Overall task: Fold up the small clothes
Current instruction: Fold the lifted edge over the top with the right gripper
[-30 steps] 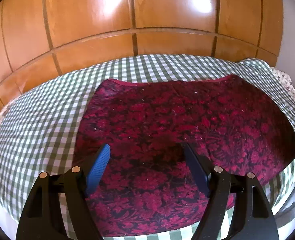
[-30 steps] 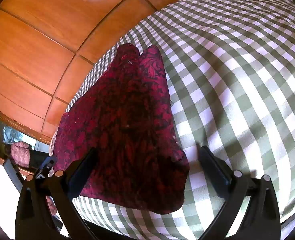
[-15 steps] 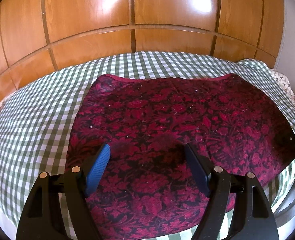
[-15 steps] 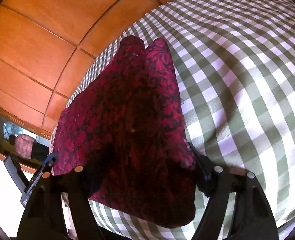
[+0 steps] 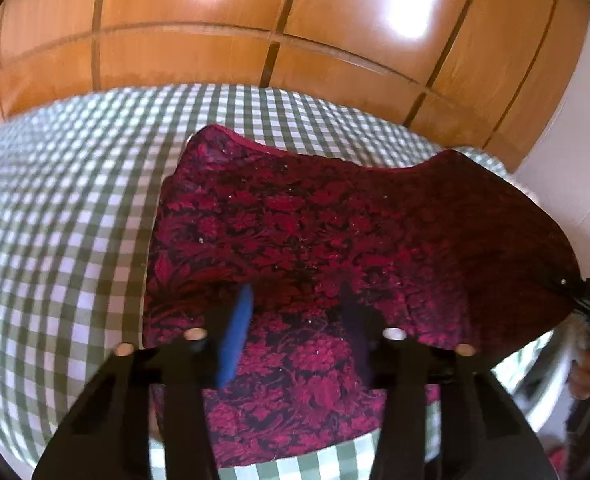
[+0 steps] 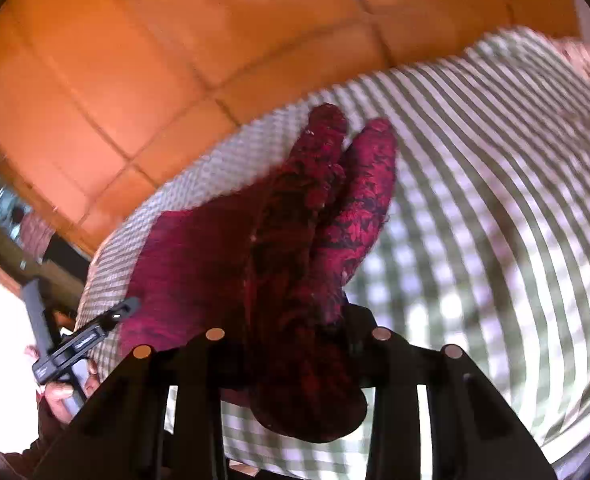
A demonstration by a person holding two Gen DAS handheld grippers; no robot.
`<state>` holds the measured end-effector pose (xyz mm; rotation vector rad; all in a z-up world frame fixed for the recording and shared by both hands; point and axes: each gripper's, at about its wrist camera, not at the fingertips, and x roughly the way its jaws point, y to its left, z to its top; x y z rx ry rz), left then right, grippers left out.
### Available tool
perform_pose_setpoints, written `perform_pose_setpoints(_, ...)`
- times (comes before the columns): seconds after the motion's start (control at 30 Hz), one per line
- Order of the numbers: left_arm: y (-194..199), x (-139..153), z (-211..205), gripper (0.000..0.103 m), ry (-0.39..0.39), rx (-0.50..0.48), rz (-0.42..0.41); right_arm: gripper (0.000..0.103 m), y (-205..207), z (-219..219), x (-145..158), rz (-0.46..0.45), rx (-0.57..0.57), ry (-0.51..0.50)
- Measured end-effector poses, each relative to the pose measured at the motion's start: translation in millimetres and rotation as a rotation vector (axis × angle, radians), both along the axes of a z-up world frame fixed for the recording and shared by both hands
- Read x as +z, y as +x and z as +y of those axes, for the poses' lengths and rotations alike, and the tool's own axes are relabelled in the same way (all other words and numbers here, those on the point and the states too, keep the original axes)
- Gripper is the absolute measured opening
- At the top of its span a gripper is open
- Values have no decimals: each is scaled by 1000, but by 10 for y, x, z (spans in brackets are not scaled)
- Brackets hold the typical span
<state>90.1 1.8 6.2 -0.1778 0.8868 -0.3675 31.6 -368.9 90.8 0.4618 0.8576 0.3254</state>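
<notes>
The dark red floral-patterned garment [image 5: 319, 240] is spread on a bed under a green-and-white checked bedspread [image 5: 67, 216], its far edge lying flat while its near right corner is drawn up off the cloth. In the right wrist view that corner is seen bunched into a thick fold between the fingers of the right gripper [image 6: 295, 320], whose jaws are closing and already clenched on the fabric. The left gripper [image 5: 295, 316] is set over the near edge of the garment with its blue pad [image 5: 235, 336] against the fabric; its jaws are closing with cloth between them, though whether the pads truly press on it cannot be told through the blur. The step in hand is judged to be the grasping of the near hem at two points, before the first fold. The next move would call for both holds to be firm, the hem to be raised evenly and carried toward the far edge, so that the garment is halved without being dragged. Beyond the bed a glossy wooden panelled wall [image 5: 255, 20] is seen, and a white wall [image 5: 575, 152] at the right. Nothing lies on the bedspread in the fold's path; only the uneven lift of the right corner could skew the fold.
</notes>
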Motion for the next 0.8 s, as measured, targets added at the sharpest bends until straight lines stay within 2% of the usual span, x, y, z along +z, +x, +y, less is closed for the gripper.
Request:
perform_pose_setpoints(0.23,-34,226,413,36,-220,-24,-2,29,74,902,435,-132,175,-112)
perform_pose_setpoints(0.4,-62,450,714,36,-366,-43,-20,28,53,1599,433,-186,280,-203)
perform_pose_setpoints(0.53,-45,625,850,36,-489,-76,-33,28,-98,2172,276,-234,370,-314)
perform_pose_setpoints(0.6,-12,680,861,36,-502,-89,-40,28,-194,2389,195,-256,412,-373)
perform_pose_setpoints(0.7,62,725,779,36,-471,-119,-30,28,-264,2652,52,-282,460,-454)
perform_pose_setpoints(0.8,156,689,592,36,-381,-165,6,28,-382,2785,-54,-330,471,-538)
